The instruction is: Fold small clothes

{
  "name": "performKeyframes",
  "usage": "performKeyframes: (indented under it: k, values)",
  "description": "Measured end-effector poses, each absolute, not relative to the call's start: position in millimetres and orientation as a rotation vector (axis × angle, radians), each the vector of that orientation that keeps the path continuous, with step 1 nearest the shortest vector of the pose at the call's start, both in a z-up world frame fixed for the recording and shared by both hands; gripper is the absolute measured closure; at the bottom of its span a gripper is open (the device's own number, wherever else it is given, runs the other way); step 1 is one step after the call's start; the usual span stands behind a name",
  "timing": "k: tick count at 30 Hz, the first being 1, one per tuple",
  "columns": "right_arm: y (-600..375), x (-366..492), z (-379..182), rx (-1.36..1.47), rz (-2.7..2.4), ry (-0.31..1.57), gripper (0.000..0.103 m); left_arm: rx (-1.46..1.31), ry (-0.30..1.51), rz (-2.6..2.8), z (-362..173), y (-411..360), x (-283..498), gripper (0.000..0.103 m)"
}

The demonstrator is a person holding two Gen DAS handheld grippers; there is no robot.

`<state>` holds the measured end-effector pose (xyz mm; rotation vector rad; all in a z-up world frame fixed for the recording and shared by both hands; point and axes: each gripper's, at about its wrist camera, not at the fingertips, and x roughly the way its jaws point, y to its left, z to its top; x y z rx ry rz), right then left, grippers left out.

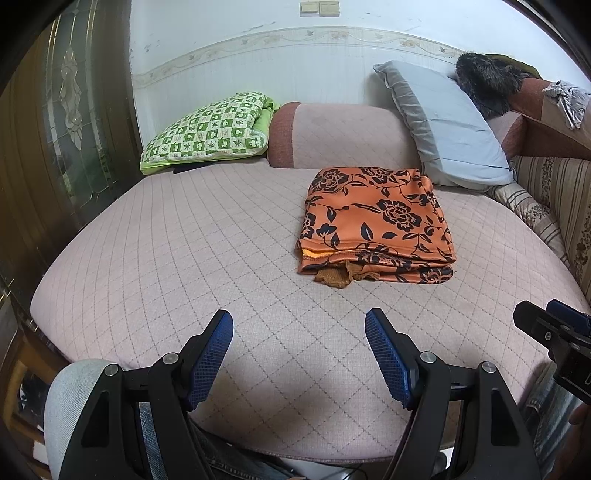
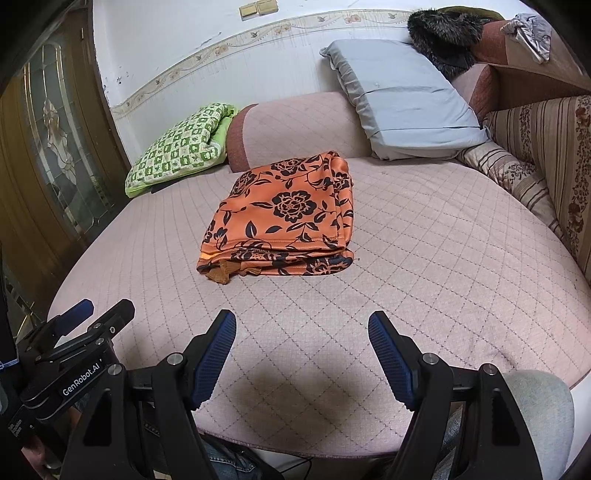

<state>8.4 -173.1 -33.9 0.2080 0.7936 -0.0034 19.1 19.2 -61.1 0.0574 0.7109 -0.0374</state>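
Room: white wall (image 1: pixel 258 66) with a floral border strip, dark wooden door (image 1: pixel 55 129) with leaded glass at far left. 2 beige switch plates (image 1: pixel 319 8) high on the wall.

Surface: pink quilted cushion (image 1: pixel 184 240) with a diamond stitch pattern, filling most of both views. A matching pink bolster (image 1: pixel 332 136) with a rust-coloured end runs along its back edge against the wall. Striped, flower-printed upholstery (image 2: pixel 546 147) rises at the right side.

Grey-blue pillow (image 1: pixel 450 129) leans on the bolster at back right; a dark furry item (image 1: pixel 484 85) sits just behind its upper corner. Green-and-white checked pad (image 1: pixel 210 129) lies at back left, beside the bolster's rust end. A crumpled grey cloth (image 2: pixel 532 29) rests on the brown ledge at far right.

Orange garment (image 1: pixel 376 221) with black flower print: folded into a rough rectangle in several layers, lying flat on the cushion right of centre in the left wrist view, in front of the pillow. A brown knit edge (image 1: pixel 332 278) pokes out from under its near side.

Left gripper (image 1: pixel 299 332): jaws spread wide apart, holding nothing, hovering over the cushion's near edge, well short of the garment.

Right gripper (image 2: pixel 302 334): jaws likewise spread apart and holding nothing, also short of the garment, alongside the left gripper.
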Motion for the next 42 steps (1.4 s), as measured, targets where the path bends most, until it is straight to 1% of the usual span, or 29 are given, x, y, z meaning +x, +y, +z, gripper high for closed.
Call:
performKeyframes:
  k: [42]
  values:
    - [-178.6,11.7,-34.7,0.201,-0.001,0.799,0.027,0.054,0.707,-0.029,-60.5,15.1,17.3,0.029]
